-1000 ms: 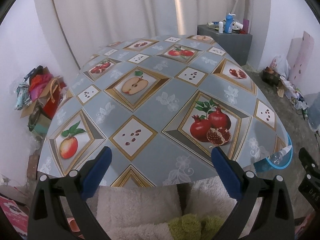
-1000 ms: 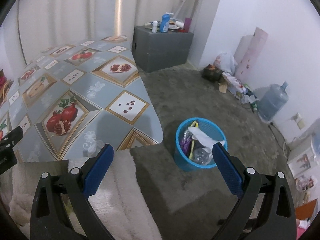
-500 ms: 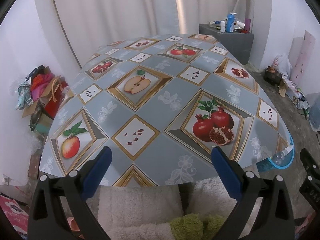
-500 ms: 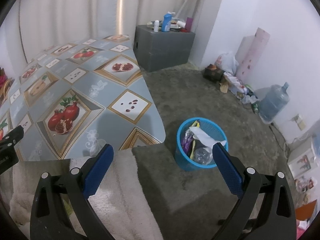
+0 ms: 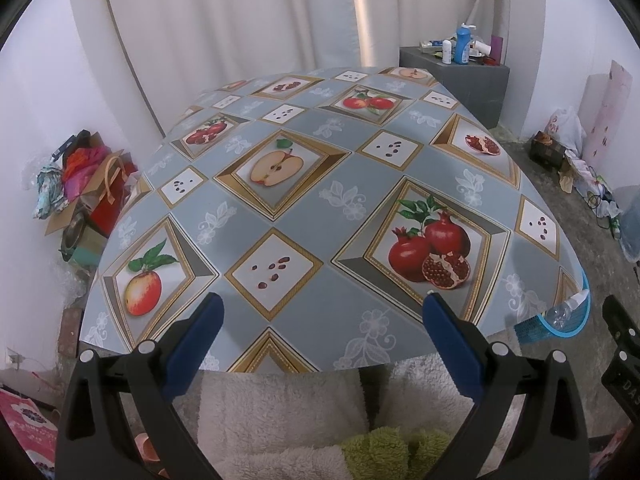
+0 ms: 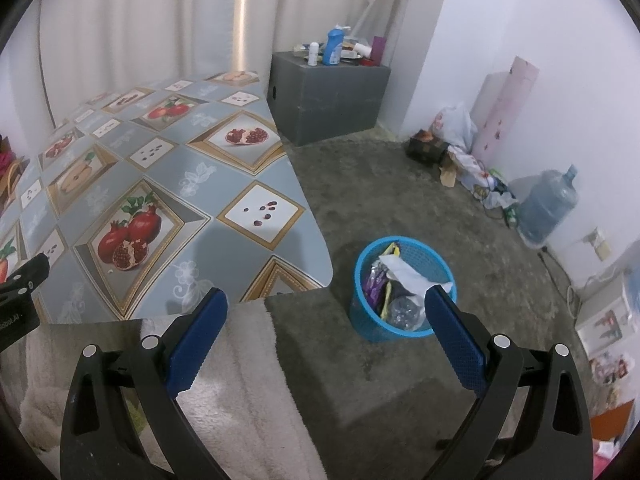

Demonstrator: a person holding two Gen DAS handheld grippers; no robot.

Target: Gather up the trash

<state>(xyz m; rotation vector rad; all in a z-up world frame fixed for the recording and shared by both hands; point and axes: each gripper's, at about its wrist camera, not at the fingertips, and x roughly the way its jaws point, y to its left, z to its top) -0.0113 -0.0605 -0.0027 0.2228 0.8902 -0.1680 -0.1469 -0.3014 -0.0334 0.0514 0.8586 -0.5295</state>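
Both grippers have pulled back a bit w/ the table (image 5: 320, 208) showing more of its far end than a sec ago; nothing else shifted. Left gripper (image 5: 322, 312) hangs over the table's near edge, jaws wide, nothing between them. Right gripper (image 6: 326, 308) sits off the table's right corner, jaws wide, also empty. Blue basket (image 6: 372, 326) stands on the carpet just right of that corner, holding wrappers (image 6: 378, 276), crumpled paper (image 6: 408, 276) and a clear bottle (image 6: 402, 310). Table top bare.
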